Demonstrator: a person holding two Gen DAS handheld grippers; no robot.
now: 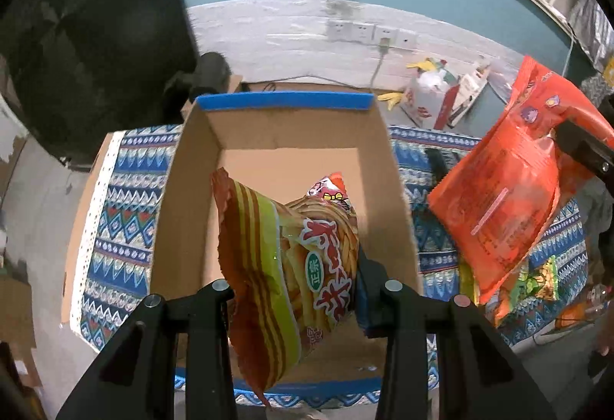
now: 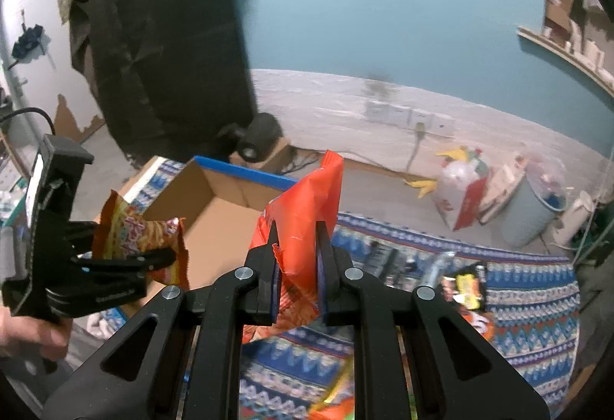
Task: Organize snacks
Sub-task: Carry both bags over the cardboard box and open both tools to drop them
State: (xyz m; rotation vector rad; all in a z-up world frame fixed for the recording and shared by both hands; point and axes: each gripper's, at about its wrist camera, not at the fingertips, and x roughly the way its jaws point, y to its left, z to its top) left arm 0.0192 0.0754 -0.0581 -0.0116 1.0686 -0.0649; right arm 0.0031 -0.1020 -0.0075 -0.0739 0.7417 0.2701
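An open cardboard box [image 1: 387, 159] with blue-taped rims stands on a patterned cloth. My left gripper [image 1: 295, 278] is shut on a striped fries bag [image 1: 268, 247] and holds it over the box's near half. A small red-and-white packet [image 1: 332, 191] lies inside the box behind it. In the right wrist view my right gripper [image 2: 297, 232] is shut on an orange snack bag [image 2: 307, 205], held upright above the cloth just right of the box [image 2: 218, 212]. The left gripper [image 2: 153, 241] with the fries bag [image 2: 134, 228] shows at the left there. The orange bag [image 1: 506, 197] hangs at the right of the left wrist view.
A blue patterned cloth [image 1: 119, 205] covers the table. More snack packs lie on it at the right [image 1: 537, 278] [image 2: 464, 285]. A black covered block [image 2: 161, 36] stands behind the box. A white bag [image 2: 456, 193] and a grey bucket [image 2: 529, 212] sit on the floor. A person's hand [image 2: 23, 335] grips the left tool.
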